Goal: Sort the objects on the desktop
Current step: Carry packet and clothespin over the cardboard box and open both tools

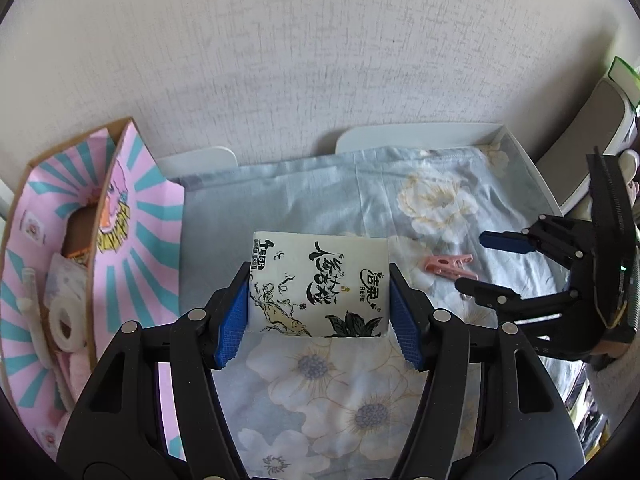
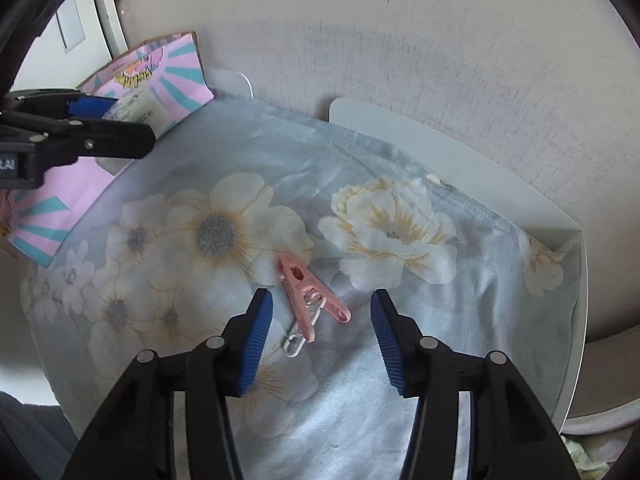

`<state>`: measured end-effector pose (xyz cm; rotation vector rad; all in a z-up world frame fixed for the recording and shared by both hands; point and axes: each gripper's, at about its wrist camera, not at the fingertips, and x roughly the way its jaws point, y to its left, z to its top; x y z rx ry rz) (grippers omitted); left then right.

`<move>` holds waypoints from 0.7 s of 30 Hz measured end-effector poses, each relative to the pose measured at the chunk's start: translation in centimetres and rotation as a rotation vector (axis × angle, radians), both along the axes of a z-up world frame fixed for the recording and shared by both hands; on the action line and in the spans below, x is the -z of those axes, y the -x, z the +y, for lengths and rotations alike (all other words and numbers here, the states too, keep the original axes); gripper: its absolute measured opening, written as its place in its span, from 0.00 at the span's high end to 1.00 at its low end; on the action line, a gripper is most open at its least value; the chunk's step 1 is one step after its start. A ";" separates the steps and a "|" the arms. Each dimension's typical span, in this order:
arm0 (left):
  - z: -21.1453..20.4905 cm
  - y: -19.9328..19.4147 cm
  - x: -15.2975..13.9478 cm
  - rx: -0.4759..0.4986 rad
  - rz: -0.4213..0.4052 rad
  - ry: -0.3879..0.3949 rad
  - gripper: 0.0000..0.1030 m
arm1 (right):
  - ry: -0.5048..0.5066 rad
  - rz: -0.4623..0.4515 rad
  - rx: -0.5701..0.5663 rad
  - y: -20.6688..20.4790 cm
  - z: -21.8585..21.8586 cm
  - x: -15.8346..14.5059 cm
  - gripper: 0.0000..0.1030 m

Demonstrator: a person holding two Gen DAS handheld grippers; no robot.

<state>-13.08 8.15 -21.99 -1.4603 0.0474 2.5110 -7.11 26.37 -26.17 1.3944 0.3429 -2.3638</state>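
The left gripper (image 1: pixel 319 300) clamps the soft tissue pack (image 1: pixel 319 285), which may slip if squeezed unevenly, while the right gripper (image 2: pixel 322 328), spread wide and empty, straddles the pink clothespin (image 2: pixel 306 294).

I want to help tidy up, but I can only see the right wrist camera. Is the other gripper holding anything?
Observer: Yes. The left gripper is shut on a tissue pack printed with black brush writing.
Operator: Is there stuff in the pink box already?
Observer: Yes, the pink box holds a tape roll among other things.
Operator: What's past the tray on the right?
Observer: A grey-and-white chair-like thing, too distorted to name surely.
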 end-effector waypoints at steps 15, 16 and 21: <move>0.1 -0.8 -0.2 -0.007 -0.001 -0.005 0.42 | 0.027 -0.022 -0.049 -0.3 0.1 1.2 0.74; 0.1 -0.9 -0.3 -0.006 0.000 -0.007 0.42 | 0.035 -0.017 -0.047 -0.5 0.2 0.9 0.74; 0.1 -1.4 -1.6 -0.006 0.015 -0.013 0.42 | 0.078 0.029 -0.034 -1.8 0.3 -2.0 0.74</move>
